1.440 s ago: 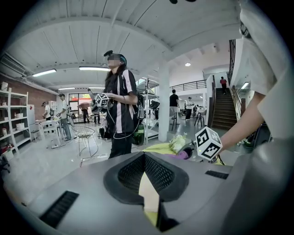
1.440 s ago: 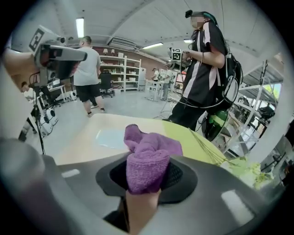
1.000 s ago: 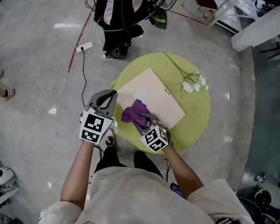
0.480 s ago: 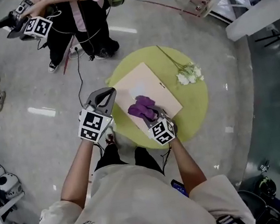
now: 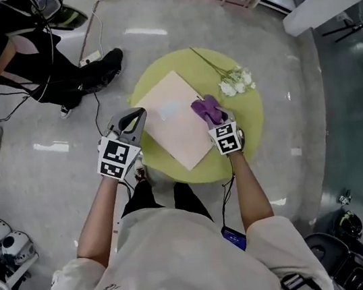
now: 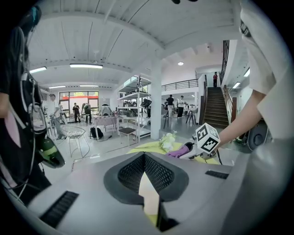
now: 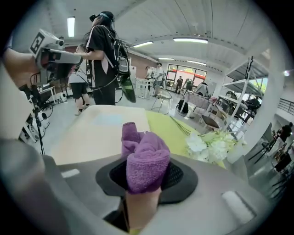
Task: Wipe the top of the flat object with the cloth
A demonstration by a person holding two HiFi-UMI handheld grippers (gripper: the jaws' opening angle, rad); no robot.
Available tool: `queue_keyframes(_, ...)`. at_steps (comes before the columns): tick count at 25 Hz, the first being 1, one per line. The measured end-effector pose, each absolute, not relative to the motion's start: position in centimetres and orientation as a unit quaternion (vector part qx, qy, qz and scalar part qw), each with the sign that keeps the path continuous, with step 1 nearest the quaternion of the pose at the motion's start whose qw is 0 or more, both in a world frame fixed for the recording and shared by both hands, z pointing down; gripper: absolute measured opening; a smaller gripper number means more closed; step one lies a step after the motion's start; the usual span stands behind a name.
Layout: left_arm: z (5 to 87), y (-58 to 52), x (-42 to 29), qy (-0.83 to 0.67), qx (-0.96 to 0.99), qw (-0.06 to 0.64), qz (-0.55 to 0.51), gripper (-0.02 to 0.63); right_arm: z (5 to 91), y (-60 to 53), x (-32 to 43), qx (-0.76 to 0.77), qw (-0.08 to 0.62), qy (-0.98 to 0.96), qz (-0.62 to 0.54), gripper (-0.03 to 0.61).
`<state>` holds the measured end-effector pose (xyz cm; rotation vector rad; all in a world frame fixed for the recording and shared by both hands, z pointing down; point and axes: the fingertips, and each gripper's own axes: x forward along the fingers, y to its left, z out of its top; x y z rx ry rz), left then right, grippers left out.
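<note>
The flat pale board (image 5: pixel 174 118) lies in the middle of the round yellow-green table (image 5: pixel 251 130), and the purple cloth (image 5: pixel 206 108) sits bunched on the board's right edge, clamped between the jaws of the right gripper (image 5: pixel 212 115). Just beyond the cloth to the far right, a spray of white flowers (image 5: pixel 235 82) lies on the table, its stem pointing far left. The left gripper (image 5: pixel 134 116) hovers at the board's left corner, its jaws drawn together with nothing between them.
</note>
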<state>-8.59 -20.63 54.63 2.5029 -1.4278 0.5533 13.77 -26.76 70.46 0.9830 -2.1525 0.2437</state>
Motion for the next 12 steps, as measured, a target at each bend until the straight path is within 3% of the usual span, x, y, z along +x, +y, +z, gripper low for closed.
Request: queue_keyframes(12, 55.3, -20.7, -5.4, -0.443, 0.87, 0.102, 0.191, 0.0, 70.6, -10.7, 8.0, 0.274, 0.368, -0.885, 0.082, 0.134)
